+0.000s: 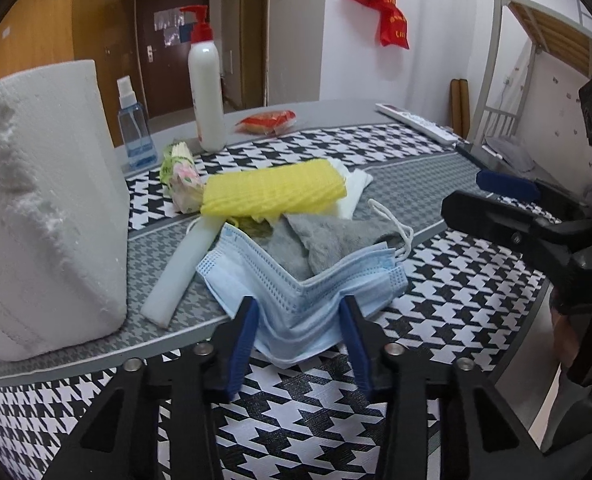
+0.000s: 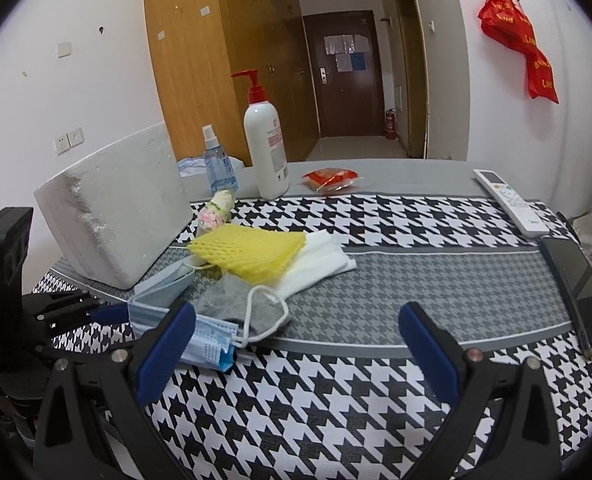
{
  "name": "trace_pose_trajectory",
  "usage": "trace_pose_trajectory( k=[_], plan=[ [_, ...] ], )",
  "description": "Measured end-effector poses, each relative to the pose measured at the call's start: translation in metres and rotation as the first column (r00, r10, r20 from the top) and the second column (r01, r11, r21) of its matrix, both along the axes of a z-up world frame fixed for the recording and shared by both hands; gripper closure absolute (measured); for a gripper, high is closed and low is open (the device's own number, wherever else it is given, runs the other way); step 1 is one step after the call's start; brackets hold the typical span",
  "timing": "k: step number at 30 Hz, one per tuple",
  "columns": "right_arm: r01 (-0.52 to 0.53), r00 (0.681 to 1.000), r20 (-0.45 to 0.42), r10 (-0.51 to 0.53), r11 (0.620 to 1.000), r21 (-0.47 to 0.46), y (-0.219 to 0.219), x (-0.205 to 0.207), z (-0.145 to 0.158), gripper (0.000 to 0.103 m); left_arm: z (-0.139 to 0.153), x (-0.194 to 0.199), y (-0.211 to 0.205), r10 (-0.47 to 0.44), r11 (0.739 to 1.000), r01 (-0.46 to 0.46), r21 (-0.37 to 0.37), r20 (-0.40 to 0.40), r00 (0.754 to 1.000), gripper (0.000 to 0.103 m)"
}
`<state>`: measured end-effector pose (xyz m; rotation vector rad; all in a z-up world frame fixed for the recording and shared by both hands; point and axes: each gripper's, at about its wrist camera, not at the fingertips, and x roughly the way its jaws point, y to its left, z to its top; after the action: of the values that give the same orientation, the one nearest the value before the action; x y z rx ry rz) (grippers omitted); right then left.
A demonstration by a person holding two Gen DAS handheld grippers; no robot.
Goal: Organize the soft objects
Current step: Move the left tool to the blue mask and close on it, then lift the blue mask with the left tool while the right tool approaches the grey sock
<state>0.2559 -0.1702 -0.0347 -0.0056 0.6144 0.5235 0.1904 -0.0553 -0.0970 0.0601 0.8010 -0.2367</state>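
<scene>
My left gripper (image 1: 300, 312): jaws apart, straddling blue face mask (image 1: 296, 280) edge on bench (image 1: 456, 280). My right gripper (image 2: 296, 332): jaws wide apart, empty, beside grey cloth (image 2: 232, 304).

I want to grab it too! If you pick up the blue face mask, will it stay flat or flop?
The blue face mask would probably flop: it already lies creased and bent on the tablecloth. It looks thin, so likely very light. Its ear loops may dangle or snag the grey cloth.
</scene>
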Motion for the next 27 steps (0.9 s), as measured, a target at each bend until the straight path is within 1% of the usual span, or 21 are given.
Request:
trace_pose_trajectory(
  k=[4,5,10,14,18,24,27],
  plan=[
    [-0.001,1.000,-0.002,0.001,1.000,0.002,0.000,0.000,-0.001,0.000,0.001,-0.001,0.002,-0.002,1.000,0.002,-0.016,0.002,1.000,0.074],
    [-0.001,1.000,-0.004,0.001,1.000,0.000,0.000,0.000,-0.002,0.000,0.001,-0.001,0.002,0.000,1.000,0.000,-0.015,0.003,1.000,0.075],
    [-0.012,1.000,-0.012,0.012,1.000,-0.011,0.003,0.001,-0.003,0.000,0.000,-0.010,0.004,0.004,1.000,-0.004,-0.018,0.015,1.000,0.079],
    [-0.023,1.000,-0.011,0.022,0.999,-0.025,0.007,0.001,-0.002,0.000,0.004,-0.018,0.008,-0.001,0.999,0.002,-0.048,0.035,0.999,0.081],
    [-0.024,1.000,-0.005,0.024,0.999,-0.032,0.010,0.000,0.001,0.000,0.007,-0.024,0.011,0.000,0.998,0.003,-0.056,0.048,0.999,0.083],
    [-0.017,1.000,0.009,0.017,0.999,-0.040,0.013,-0.006,0.005,0.000,0.015,-0.037,0.016,-0.018,0.997,0.024,-0.069,0.090,0.996,0.085],
    [-0.012,1.000,0.008,0.012,0.999,-0.039,0.014,-0.007,0.006,0.000,0.016,-0.041,0.020,-0.020,0.996,0.028,-0.080,0.094,0.995,0.091]
  ],
)
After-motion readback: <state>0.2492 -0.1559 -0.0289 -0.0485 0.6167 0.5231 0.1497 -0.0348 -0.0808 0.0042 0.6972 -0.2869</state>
